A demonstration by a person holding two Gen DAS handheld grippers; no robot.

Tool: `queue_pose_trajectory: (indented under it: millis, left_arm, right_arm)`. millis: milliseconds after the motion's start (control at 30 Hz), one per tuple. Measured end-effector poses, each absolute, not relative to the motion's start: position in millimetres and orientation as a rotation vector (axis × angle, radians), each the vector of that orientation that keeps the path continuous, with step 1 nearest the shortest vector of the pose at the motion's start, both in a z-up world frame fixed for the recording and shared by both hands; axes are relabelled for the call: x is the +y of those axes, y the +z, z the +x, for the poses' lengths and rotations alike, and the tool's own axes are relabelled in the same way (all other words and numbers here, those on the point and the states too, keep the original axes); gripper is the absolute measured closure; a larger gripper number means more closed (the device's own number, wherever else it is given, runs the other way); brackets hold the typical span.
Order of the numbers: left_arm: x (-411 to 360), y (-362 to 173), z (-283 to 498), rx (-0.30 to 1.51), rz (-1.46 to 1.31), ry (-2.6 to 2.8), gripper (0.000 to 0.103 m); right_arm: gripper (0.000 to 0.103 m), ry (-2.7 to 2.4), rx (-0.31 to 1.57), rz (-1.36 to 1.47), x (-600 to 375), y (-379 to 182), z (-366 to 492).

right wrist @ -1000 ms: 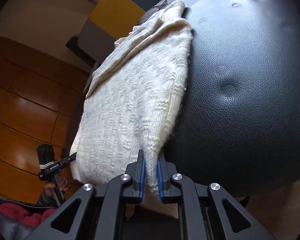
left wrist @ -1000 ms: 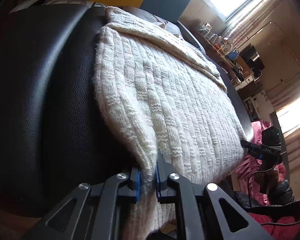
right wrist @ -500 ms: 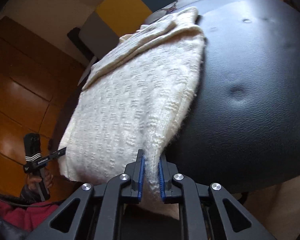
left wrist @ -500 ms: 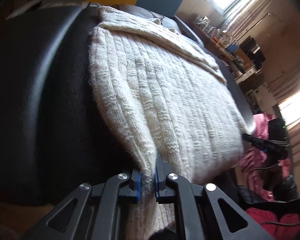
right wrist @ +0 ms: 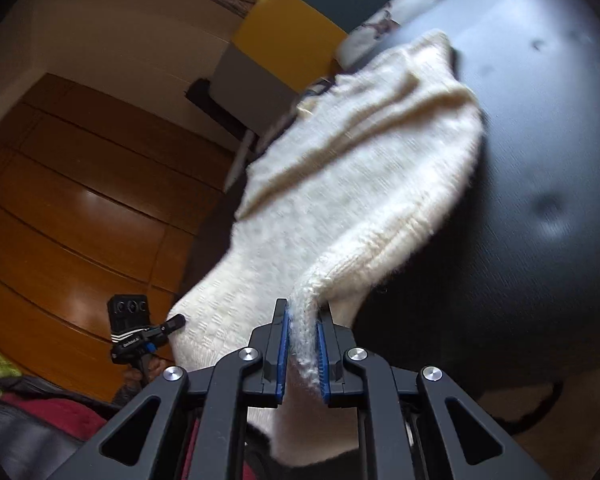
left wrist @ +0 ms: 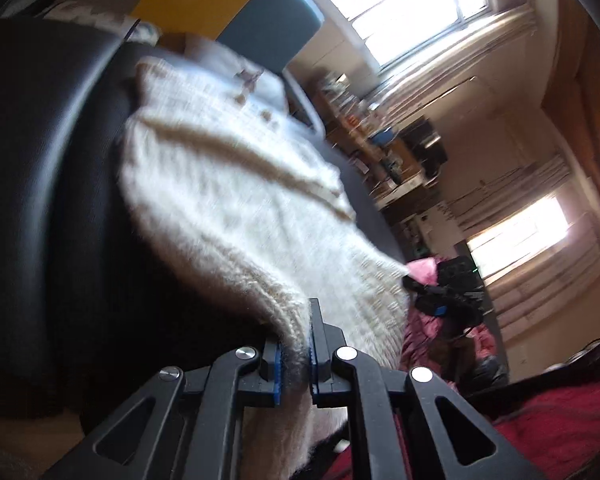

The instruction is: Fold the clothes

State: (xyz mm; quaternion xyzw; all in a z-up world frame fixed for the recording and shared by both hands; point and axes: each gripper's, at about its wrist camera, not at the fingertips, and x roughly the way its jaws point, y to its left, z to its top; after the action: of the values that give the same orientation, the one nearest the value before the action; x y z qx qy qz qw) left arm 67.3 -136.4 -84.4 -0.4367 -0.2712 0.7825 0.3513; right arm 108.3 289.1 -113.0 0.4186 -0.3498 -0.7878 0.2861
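1. Left gripper (left wrist: 295, 354): blue pads nearly together, pinching a corner of the cream knit sweater (left wrist: 236, 216). Fabric fills the gap and hangs below the fingers, where the frame cuts it off.
2. Right gripper (right wrist: 302, 354): same story, jaws clamped down to a narrow slit on the other near corner of the sweater (right wrist: 340, 200) (fuzzy edge squeezed between the pads).
3. Sweater lies over a black leather cushion (right wrist: 540, 160), running from the grippers at 6 o'clock up toward 12. Near edge is lifted off the leather; a folded band crosses the far end.
4. Both views are motion-blurred. Knit pattern is only legible close to the fingers.
5. In the right view, the left gripper's tip and camera (right wrist: 140, 332) show at 8 o'clock, touching the sweater edge; the hand under it is mostly hidden.
6. In the left view at 3–4 o'clock: dark device against pink fabric (left wrist: 422, 272), too smeared to identify.
7. Shelf clutter (left wrist: 380, 148) at 2 o'clock is unreadable. Windows (left wrist: 400, 4) are blown out.
8. Yellow and teal panels (right wrist: 300, 36) sit behind the cushion, with the top cropped.
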Motion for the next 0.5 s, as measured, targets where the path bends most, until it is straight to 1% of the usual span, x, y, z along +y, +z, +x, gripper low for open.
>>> queue_pose_trajectory:
  millis: [133, 233, 333, 400, 500]
  left_arm:
    - [-140.3, -63.8, 6.8, -0.775, -1.008, 2.032, 0.095]
    - [-143.1, -74.1, -67.8, -0.912, -1.007, 2.056, 0.095]
    - [-147.5, -103.5, -135.9, -1.021, -1.101, 2.116, 0.095]
    - [-147.5, -117.9, -140.3, -1.012, -1.155, 2.116, 0.095]
    - [-147.6, -139.4, -146.8, -0.997, -1.236, 2.115, 0.095]
  right_arm:
    - [0.09, -2.134, -0.934, 1.051, 294.6, -90.1, 54.0]
    - [0.09, -2.179, -0.983, 1.033, 305.0, -87.0, -4.3]
    - [0.09, -2.242, -1.054, 1.103, 319.0, -103.9, -64.9]
    - [0.09, -2.275, -1.079, 1.231, 325.1, -129.2, -97.8]
    - [0.094, -2.254, -1.101, 1.28, 327.0, -152.0, -110.5]
